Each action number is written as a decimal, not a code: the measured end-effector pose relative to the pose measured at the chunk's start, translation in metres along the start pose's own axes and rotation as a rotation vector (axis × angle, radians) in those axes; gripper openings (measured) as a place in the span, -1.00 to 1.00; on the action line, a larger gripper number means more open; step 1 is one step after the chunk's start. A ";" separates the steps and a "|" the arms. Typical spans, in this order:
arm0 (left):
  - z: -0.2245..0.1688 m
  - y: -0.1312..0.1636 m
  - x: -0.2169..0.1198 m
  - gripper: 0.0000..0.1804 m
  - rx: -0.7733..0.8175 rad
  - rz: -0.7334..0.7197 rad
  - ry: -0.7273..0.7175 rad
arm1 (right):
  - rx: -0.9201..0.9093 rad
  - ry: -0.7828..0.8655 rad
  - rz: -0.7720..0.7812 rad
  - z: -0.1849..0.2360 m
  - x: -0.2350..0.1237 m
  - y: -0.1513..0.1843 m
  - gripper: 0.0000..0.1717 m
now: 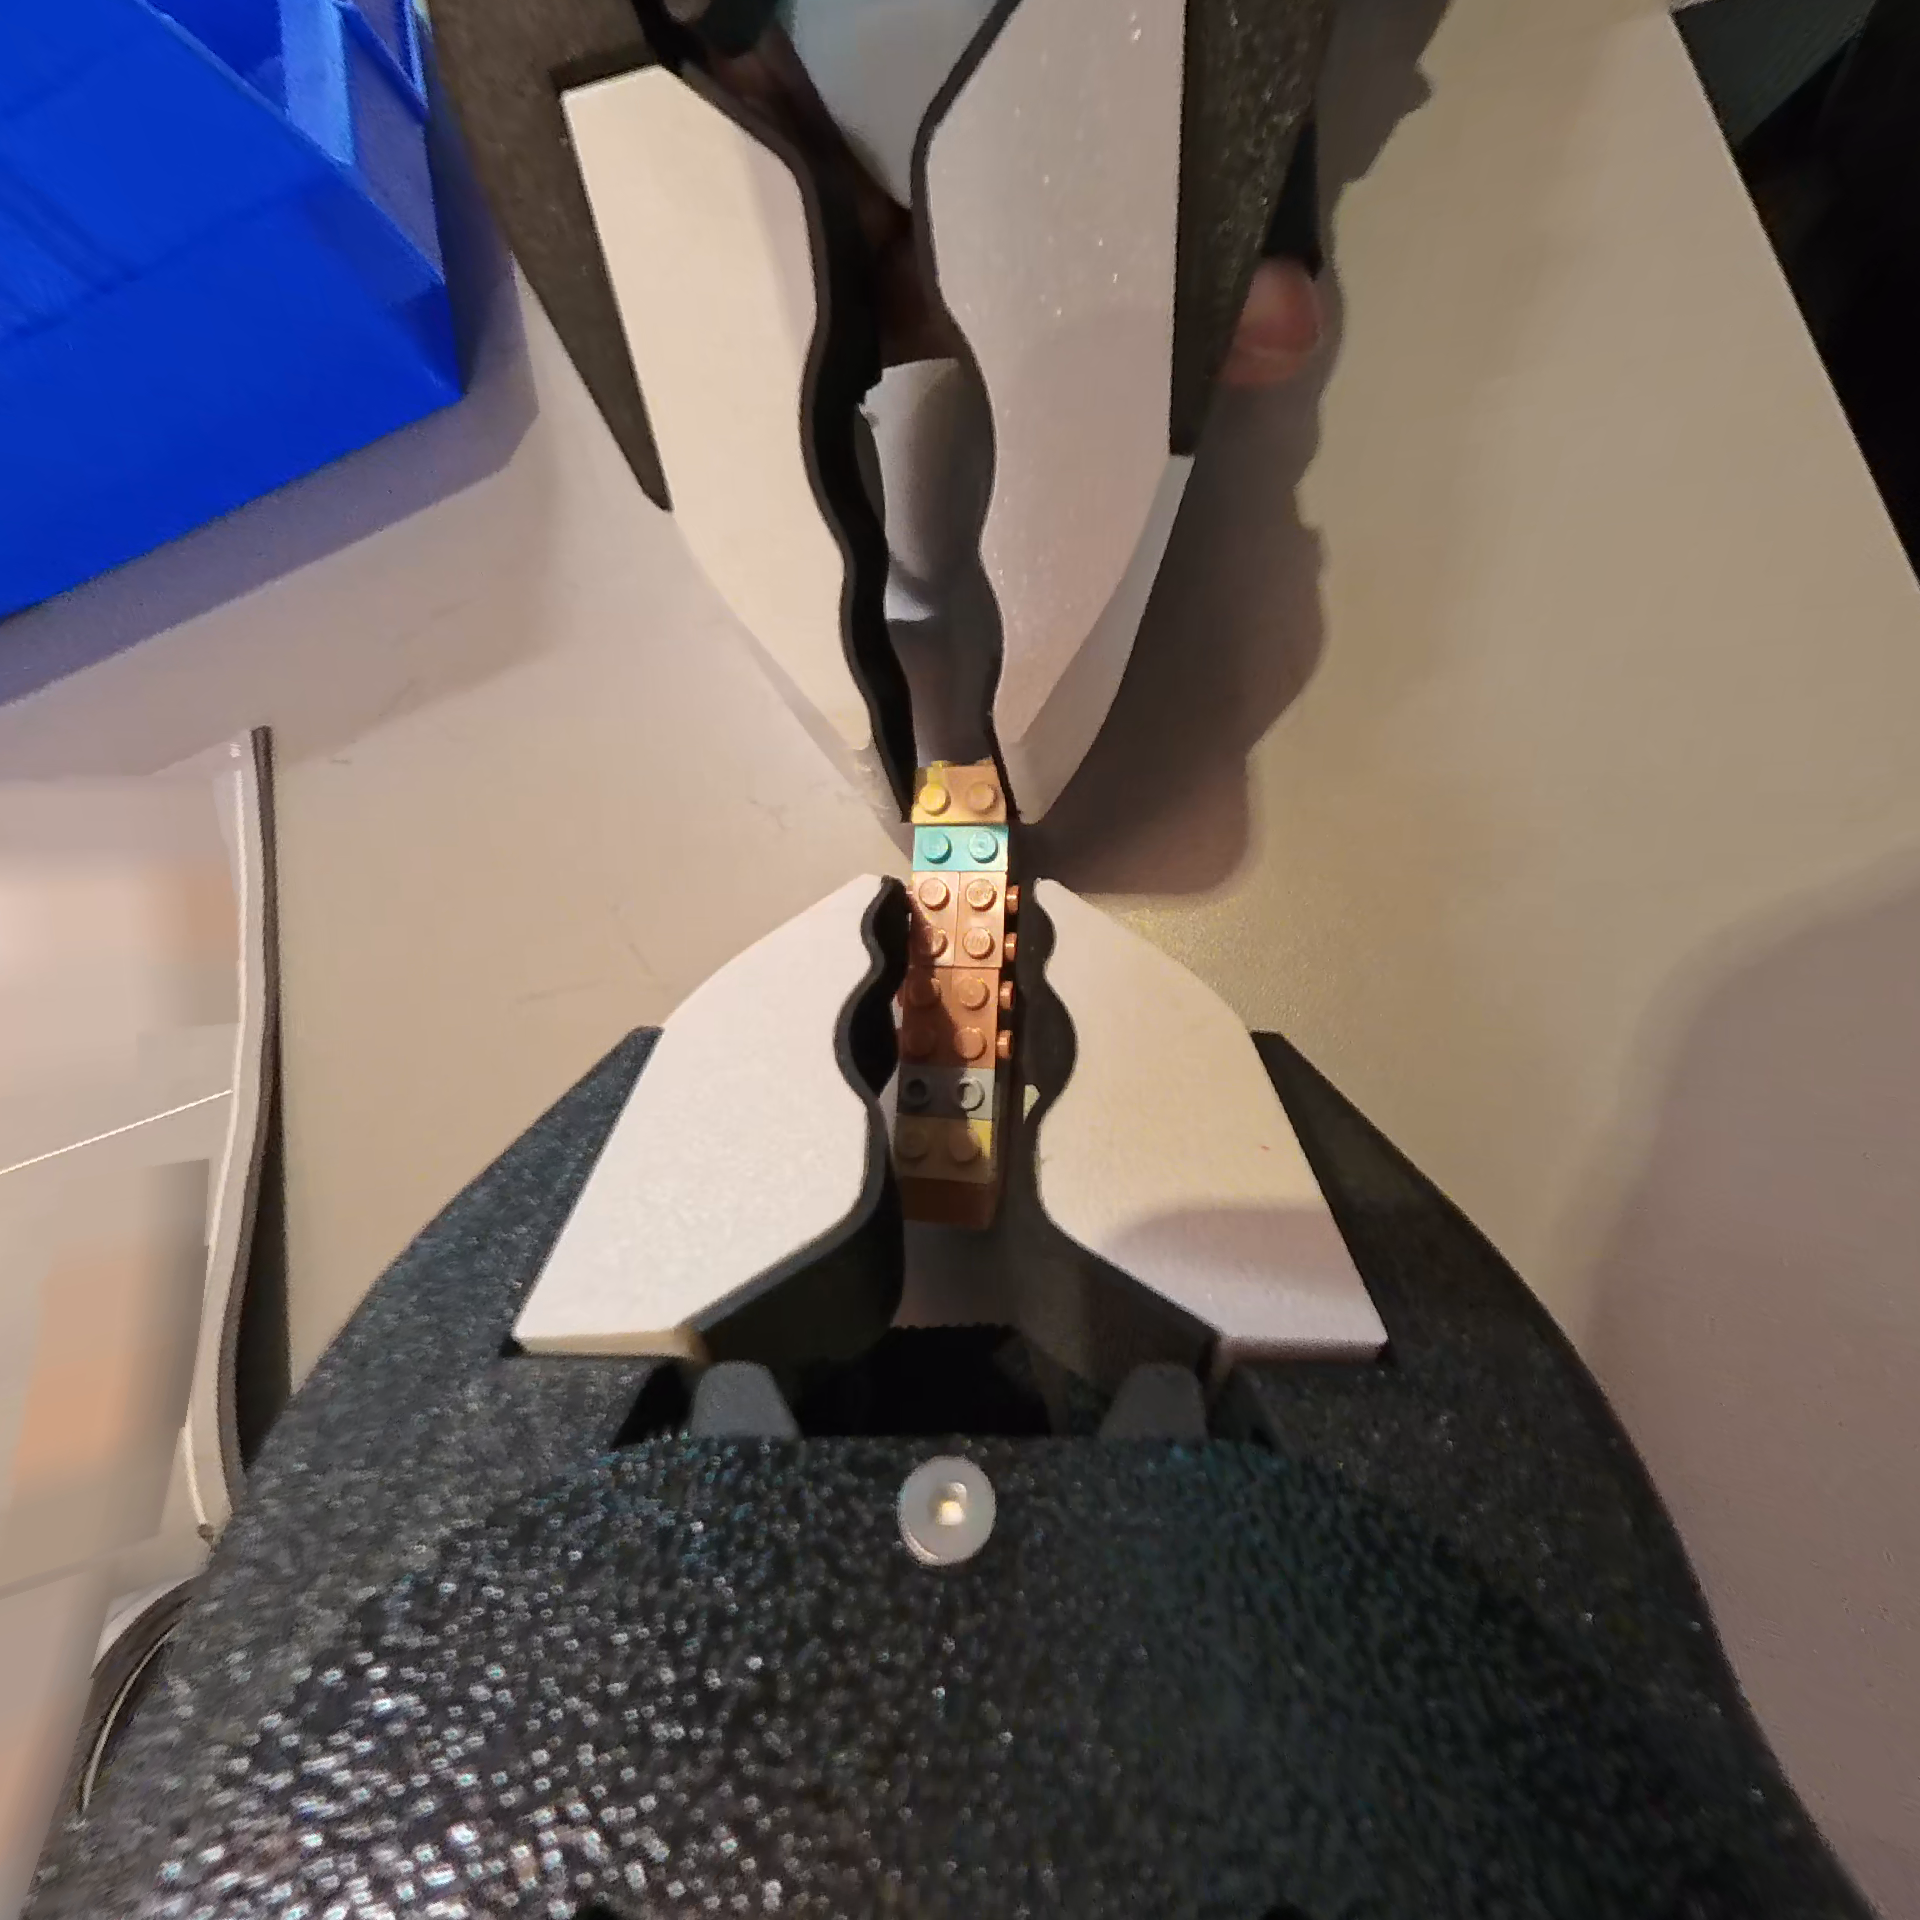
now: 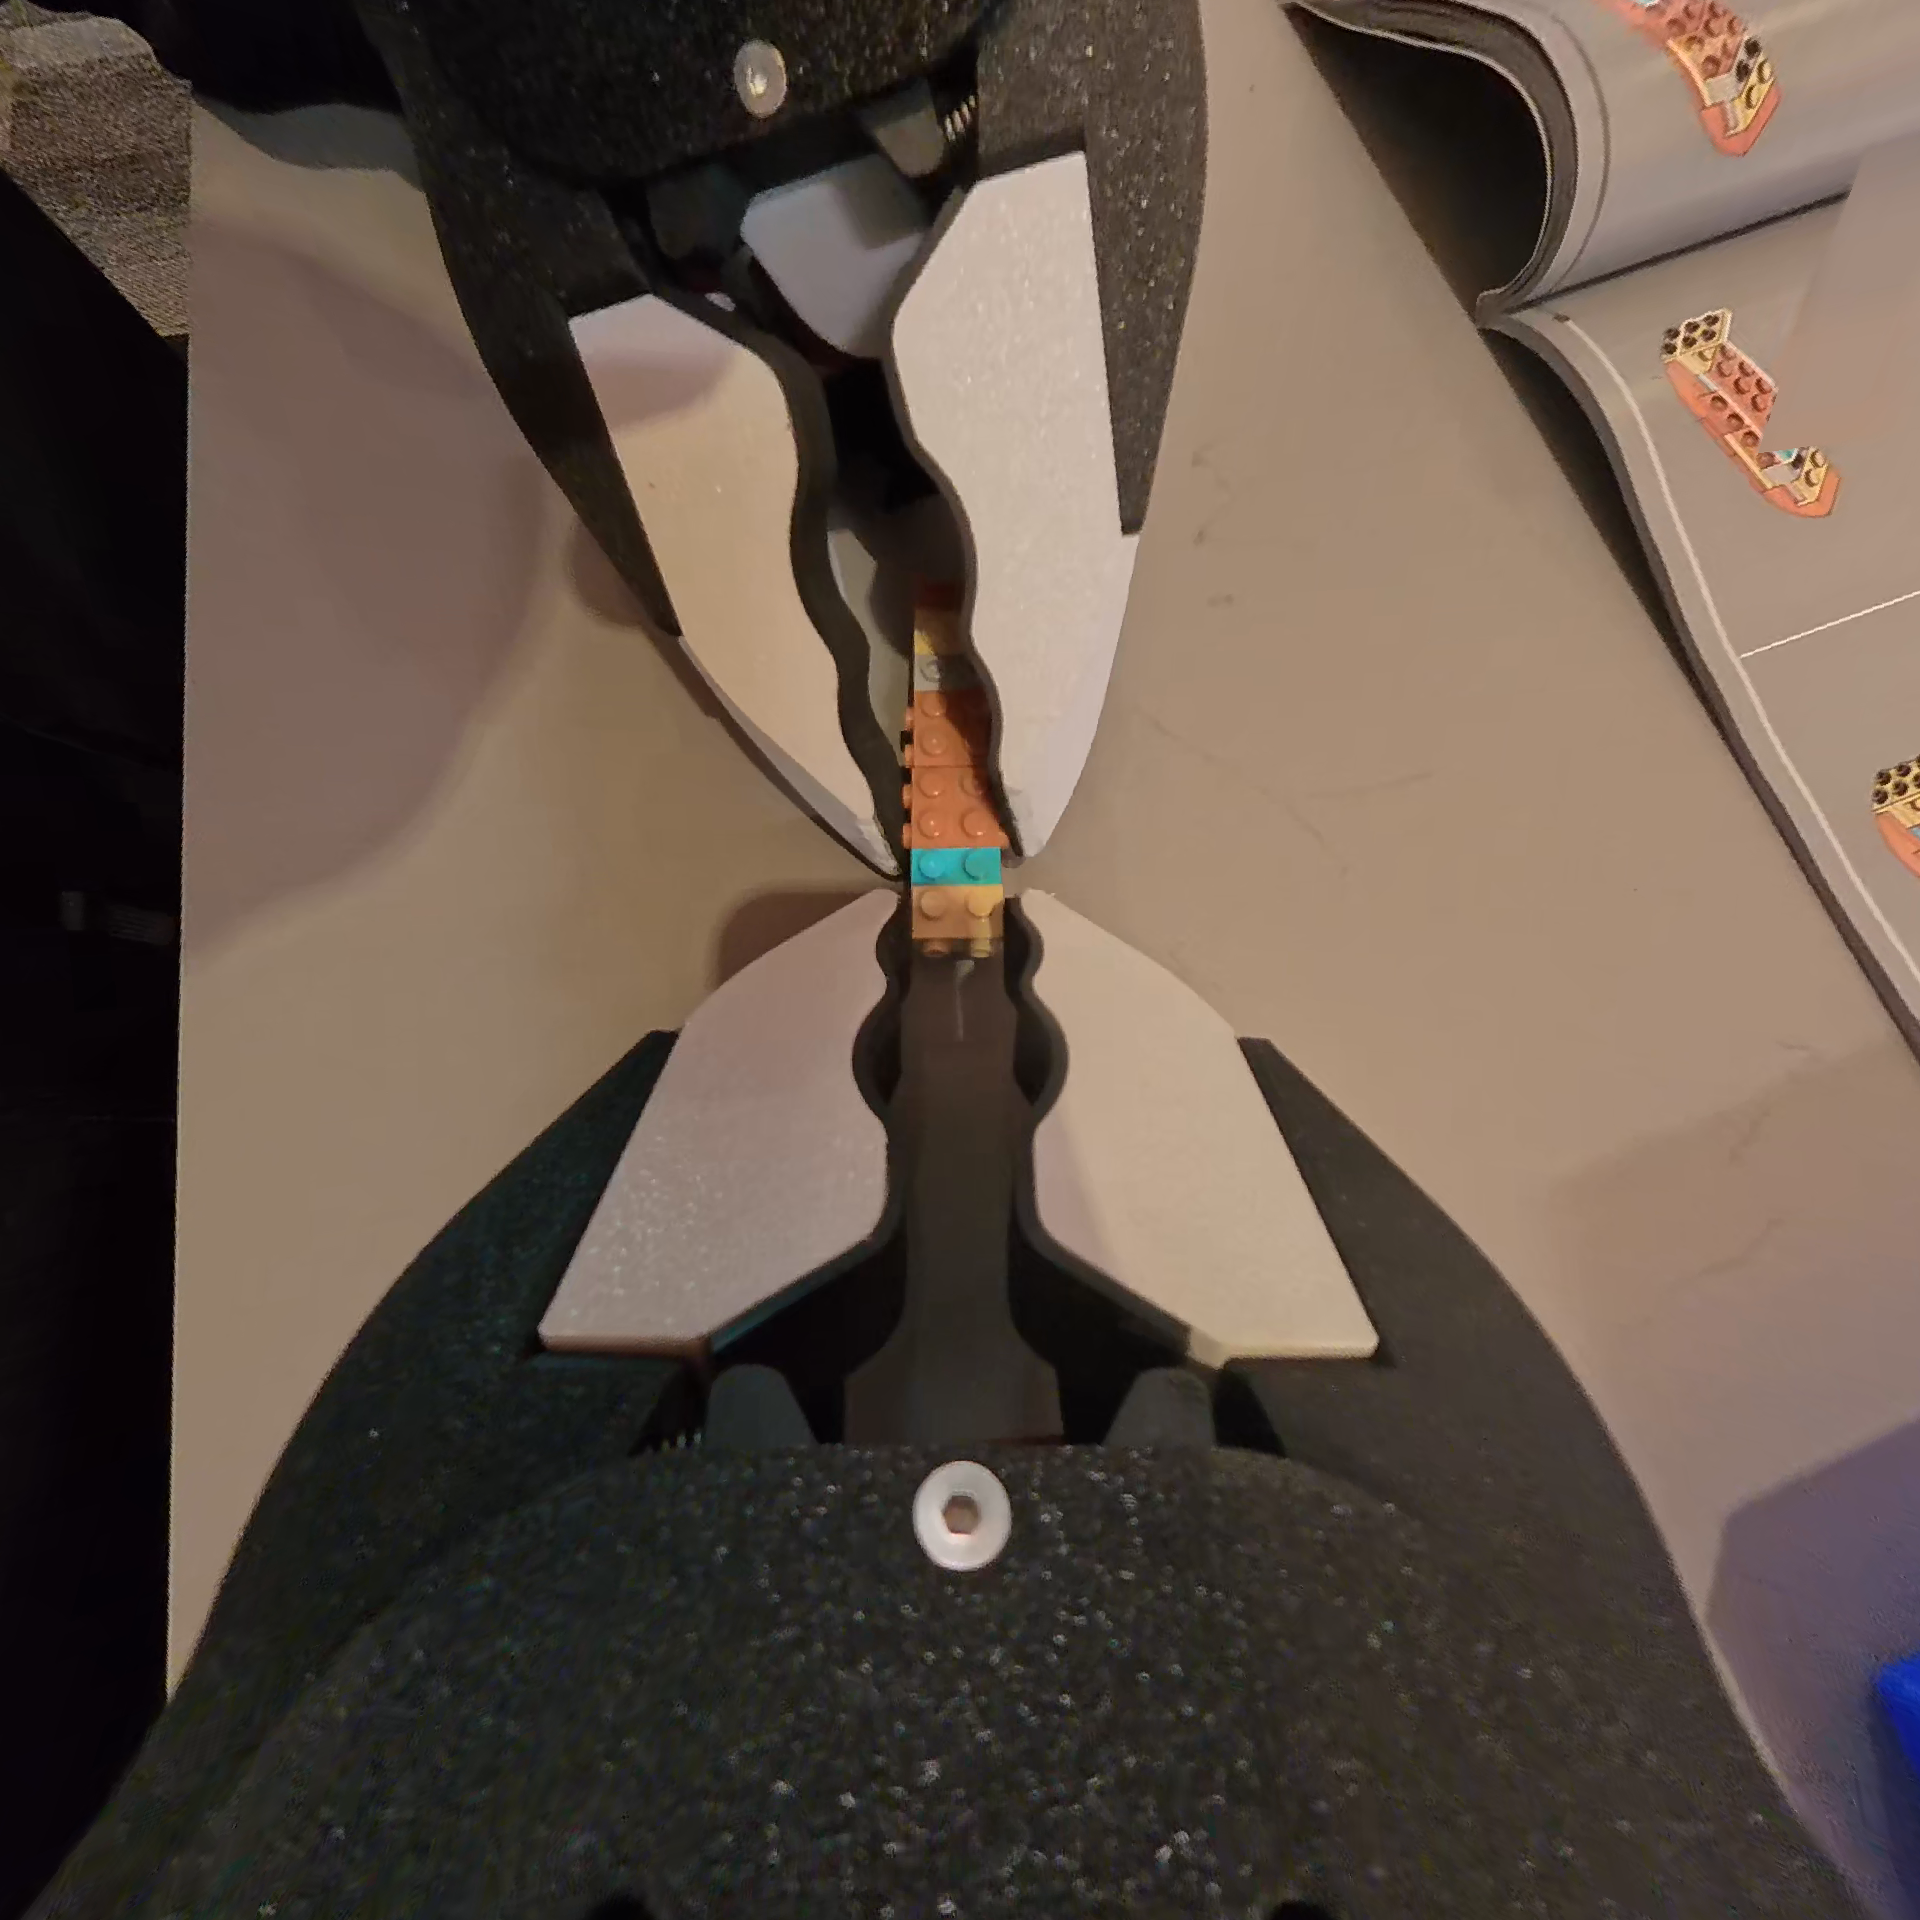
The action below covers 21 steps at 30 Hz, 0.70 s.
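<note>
The two grippers meet nose to nose over the pale surface point(image 1: 1558, 727), and one long strip of small studded bricks point(image 1: 961, 987) runs between them like a bridge. The left gripper point(image 1: 961, 894) has its jaws closed to a narrow gap on the brown part of the strip, which lies deep between its white fingers point(image 1: 758, 1091); a grey and a yellowish brick sit further back in the throat. The right gripper point(image 2: 961, 914) has its jaws also nearly closed, and they pinch only the tan end brick point(image 2: 956, 914). The turquoise brick point(image 2: 954, 864) stays free in the middle, exactly where the fingertips of both sides almost touch. To me it seems each side holds one end so that the strip is kept straight and lifted off the surface. A blue bin point(image 1: 208, 312) stands at the far left, and an open booklet with brick drawings point(image 2: 1714, 416) lies on the right.
</note>
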State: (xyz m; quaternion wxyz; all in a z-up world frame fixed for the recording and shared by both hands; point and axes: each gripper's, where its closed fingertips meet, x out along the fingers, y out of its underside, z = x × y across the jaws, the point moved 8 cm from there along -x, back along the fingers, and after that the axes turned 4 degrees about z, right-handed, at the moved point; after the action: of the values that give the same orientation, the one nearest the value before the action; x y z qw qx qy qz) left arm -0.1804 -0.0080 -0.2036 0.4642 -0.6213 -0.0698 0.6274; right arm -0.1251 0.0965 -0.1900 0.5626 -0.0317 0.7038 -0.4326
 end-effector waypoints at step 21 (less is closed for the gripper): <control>0.001 0.001 0.000 -0.78 -0.019 -0.024 0.014 | -0.010 0.005 -0.010 0.000 0.001 0.000 -0.79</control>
State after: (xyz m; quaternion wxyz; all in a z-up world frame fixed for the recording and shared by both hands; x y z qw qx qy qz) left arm -0.1813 -0.0078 -0.2041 0.4662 -0.6293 -0.0801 0.6167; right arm -0.1252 0.0961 -0.1905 0.5585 -0.0370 0.7071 -0.4321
